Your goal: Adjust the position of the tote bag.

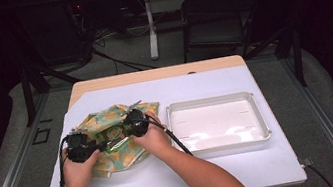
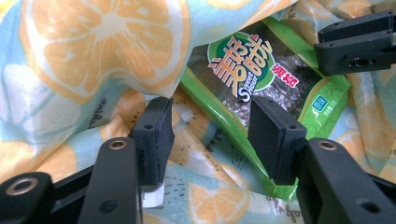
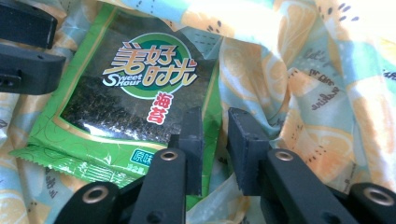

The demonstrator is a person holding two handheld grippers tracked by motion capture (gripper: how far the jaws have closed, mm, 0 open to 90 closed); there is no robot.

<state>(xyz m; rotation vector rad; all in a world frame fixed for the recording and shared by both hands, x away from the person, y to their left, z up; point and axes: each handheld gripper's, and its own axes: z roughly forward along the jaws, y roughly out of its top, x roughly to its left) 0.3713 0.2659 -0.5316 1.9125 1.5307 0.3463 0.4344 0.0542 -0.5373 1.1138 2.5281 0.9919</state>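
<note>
Green seaweed packet [image 3: 130, 88] lying flat on citrus-print cloth [image 1: 114, 157], left of centre on the surface [image 1: 227, 170], long axis running diagonally upper-right. Left gripper [image 2: 210, 135] jaws open beside packet corner; right gripper [image 3: 215, 149] jaws narrowly apart, pinching nothing visibly.

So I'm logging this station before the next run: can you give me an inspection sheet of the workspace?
Surface: white-covered table, wooden edge at the far side.
Job's things: green seaweed snack packet lying in the folds of a citrus-print cloth.
Clutter: empty white tray right of the cloth.
Grippers: left hand-held gripper open, one jaw over the packet's corner; right hand-held gripper with a narrow gap, at the packet's edge, grip unclear.
Cables: black cable trailing from the right gripper, another from the left.
Surroundings: dark chair, stand legs, floor wiring.
</note>
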